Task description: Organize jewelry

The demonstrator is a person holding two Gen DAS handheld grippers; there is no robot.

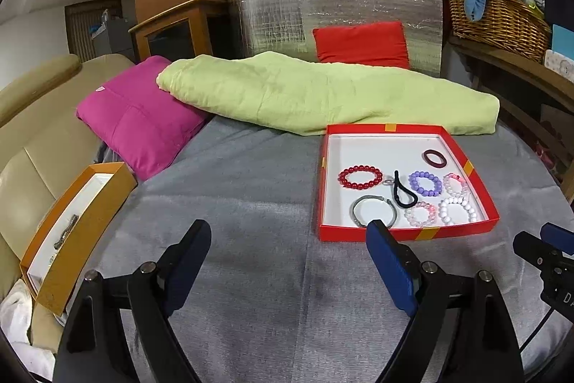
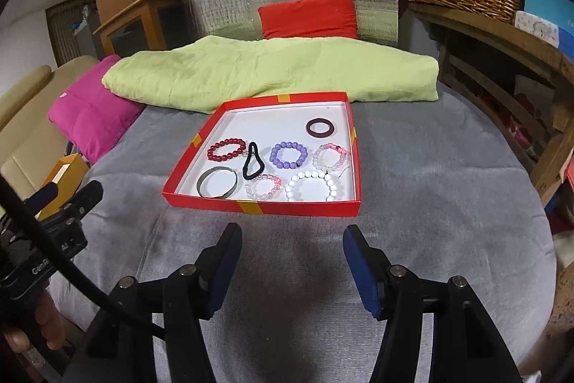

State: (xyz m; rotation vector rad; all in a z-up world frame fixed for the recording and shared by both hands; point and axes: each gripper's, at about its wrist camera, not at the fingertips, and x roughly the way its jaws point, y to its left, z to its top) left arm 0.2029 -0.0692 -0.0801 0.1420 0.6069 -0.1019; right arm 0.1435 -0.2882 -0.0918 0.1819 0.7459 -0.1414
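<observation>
Lying flat in the red tray point(image 2: 265, 205), the black hair tie point(image 2: 253, 161) runs near-to-far; both grippers gape, empty.

- Both views are evenly, rather dimly lit from overhead, with a warm indoor cast.
- A soft dark shadow pools on the grey cover point(image 2: 412, 203) between the fingers.
- The silver foil panel point(image 1: 337, 6) throws back speckled glare (mild, not blown out).
- Fisheye bending curves the edges; corners vignette to black.
- Focus is sharp centrally, softer at the rims.
</observation>
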